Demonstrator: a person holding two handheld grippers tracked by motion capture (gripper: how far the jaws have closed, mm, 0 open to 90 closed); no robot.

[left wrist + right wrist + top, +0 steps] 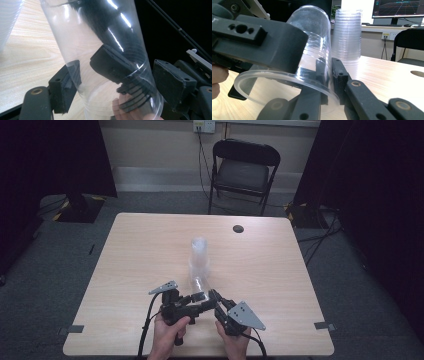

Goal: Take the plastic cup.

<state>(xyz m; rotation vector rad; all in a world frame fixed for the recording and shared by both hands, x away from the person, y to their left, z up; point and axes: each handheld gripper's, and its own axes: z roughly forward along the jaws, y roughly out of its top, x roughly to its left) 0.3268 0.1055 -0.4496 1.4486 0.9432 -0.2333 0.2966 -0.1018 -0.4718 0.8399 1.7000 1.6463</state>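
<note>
The pale wood-grain table [150, 250] is a smooth rectangle with rounded corners and a small dark round port [238, 228] near its far edge; beyond it stands a black folding chair [243, 172] with a padded seat. Near the table's middle rises a stack of clear plastic cups [199, 255] — thin, ribbed, tapered shells nested into a tall column. Just in front of the stack, close to the near edge, a single clear cup [200, 285] lies tipped on its side between the two tools, its rolled rim toward the person. The right gripper [329, 82] is clenched on that cup's wall: in the right gripper view one black jaw sits inside the rim and the other outside, pinching the thin plastic between them. The left gripper [120, 82] straddles the cup's body with its matte black, blocky jaws spread; in the left gripper view one pad stands just beside the wall on one flank and the other clear of it on the opposite flank — released, the cup between them but not pressed. Seen through the transparent wall, the right tool's ribbed pad shows inside the cup.
</note>
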